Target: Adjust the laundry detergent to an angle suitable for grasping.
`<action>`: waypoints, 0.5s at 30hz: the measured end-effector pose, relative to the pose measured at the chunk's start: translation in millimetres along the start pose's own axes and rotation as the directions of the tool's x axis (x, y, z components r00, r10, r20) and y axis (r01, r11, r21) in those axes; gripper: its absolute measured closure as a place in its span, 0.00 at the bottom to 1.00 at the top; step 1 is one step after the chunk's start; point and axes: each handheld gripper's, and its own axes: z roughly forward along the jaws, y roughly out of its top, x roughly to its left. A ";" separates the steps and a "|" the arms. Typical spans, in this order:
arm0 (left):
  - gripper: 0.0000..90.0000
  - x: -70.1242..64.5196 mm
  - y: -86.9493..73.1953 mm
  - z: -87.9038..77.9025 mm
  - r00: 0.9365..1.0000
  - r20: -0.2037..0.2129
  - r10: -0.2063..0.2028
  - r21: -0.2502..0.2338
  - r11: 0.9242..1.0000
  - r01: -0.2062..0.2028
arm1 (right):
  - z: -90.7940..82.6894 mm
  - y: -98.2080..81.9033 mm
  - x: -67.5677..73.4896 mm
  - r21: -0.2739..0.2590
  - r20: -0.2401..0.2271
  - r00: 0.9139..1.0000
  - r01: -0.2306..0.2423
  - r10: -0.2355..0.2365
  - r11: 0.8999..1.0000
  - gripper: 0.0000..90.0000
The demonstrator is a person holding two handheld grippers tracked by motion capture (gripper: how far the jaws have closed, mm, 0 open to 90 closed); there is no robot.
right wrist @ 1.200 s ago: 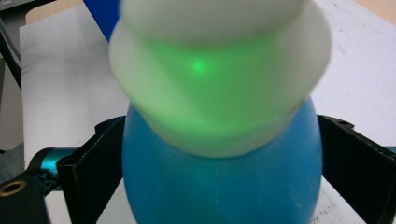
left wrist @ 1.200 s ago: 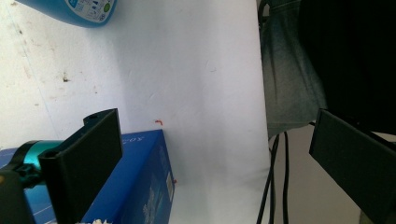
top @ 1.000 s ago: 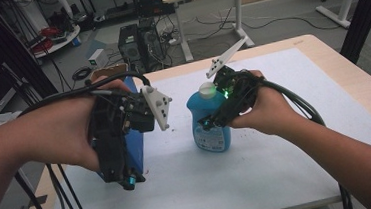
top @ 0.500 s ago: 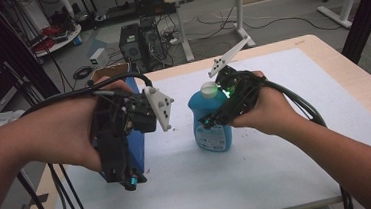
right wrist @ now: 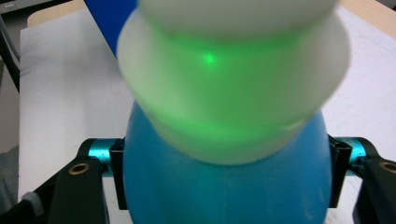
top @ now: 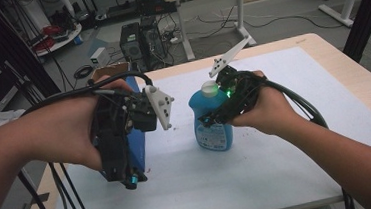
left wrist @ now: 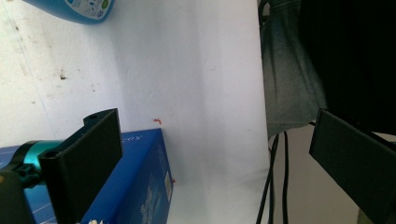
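Note:
A blue bottle (top: 213, 130) with a white cap (top: 210, 88) stands upright on the white mat. My right gripper (top: 218, 113) comes in from the right and is shut on its body. In the right gripper view the bottle (right wrist: 224, 182) presses against both jaws, with the cap (right wrist: 233, 79) lit green just above. A blue box (top: 139, 148) lies at the mat's left side. My left gripper (top: 129, 181) hovers over it, pointing toward the near edge. In the left gripper view that gripper (left wrist: 219, 163) stands wide open, one jaw above the box (left wrist: 135, 186), nothing between them.
The white mat (top: 278, 167) covers most of the wooden table (top: 367, 82). Off the table's left edge hang black cables (left wrist: 275, 177) and grey cloth (left wrist: 289, 84). A computer tower (top: 140, 38) and a cardboard box (top: 108, 70) sit on the floor beyond.

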 end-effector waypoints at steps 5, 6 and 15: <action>0.03 0.3 -0.7 0.6 1.000 0.001 -0.002 0.000 1.000 0.002 | -1.3 0.1 -0.4 -0.012 -0.004 1.000 0.002 -0.002 1.000 0.36; 0.03 0.3 -0.7 0.6 1.000 0.001 -0.002 0.000 1.000 0.002 | -1.3 0.1 -0.4 -0.012 -0.004 1.000 0.002 -0.002 1.000 0.36; 0.03 2.1 -1.1 1.5 1.000 0.001 -0.004 0.003 1.000 0.004 | -1.4 -1.2 -0.5 -0.015 -0.007 1.000 0.006 -0.006 1.000 0.41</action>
